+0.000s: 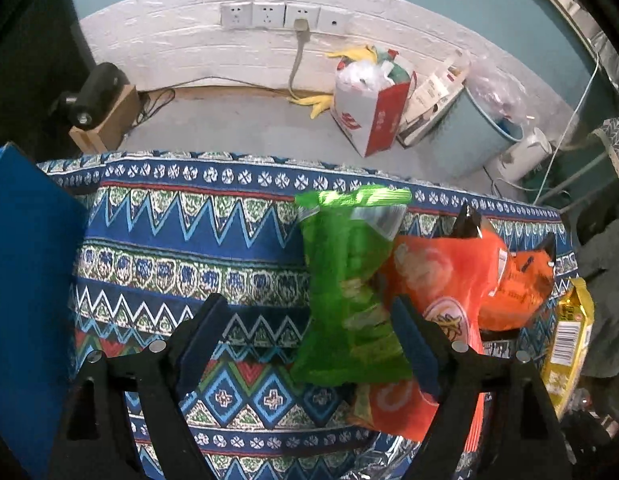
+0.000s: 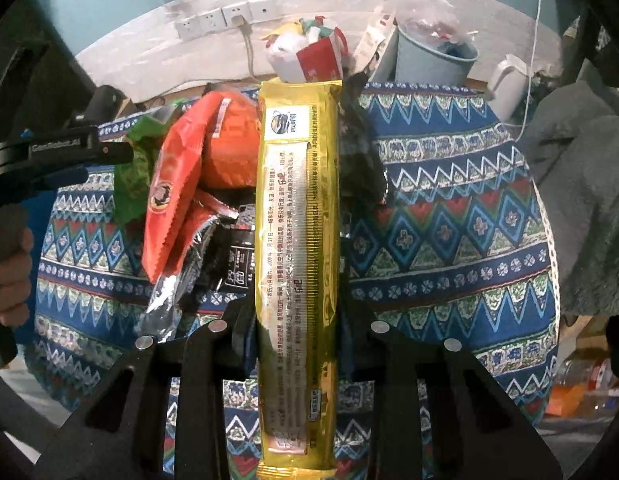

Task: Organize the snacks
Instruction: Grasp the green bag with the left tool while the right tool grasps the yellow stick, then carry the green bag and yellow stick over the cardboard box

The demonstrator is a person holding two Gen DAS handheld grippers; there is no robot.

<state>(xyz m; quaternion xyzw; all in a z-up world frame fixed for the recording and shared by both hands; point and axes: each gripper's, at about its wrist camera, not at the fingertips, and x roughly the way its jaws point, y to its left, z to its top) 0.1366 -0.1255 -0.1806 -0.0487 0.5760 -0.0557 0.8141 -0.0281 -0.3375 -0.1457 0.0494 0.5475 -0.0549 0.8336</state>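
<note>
right tool [image 2: 297,332] clamps yellow packet [image 2: 297,220]; left tool [image 1: 309,320] spread over bare cloth [image 1: 189,248].

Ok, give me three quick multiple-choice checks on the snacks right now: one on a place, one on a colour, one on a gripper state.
1. Where does the green snack bag lie?
A. On the patterned cloth, beside the orange bags
B. In the blue bin on the floor
C. On the blue box at the left

2. What colour is the long packet in the right gripper?
A. Green
B. Gold
C. Orange

3. How does the left gripper stand?
A. Shut on the green bag
B. Shut on nothing
C. Open, pads not pressing on anything

Key: 1 A, the green bag rests on the cloth against the orange snack bag. 2 B, the wrapper between the right fingers is gold. 3 C, its two fingers stand wide apart, with only the green bag's edge between them.
</note>
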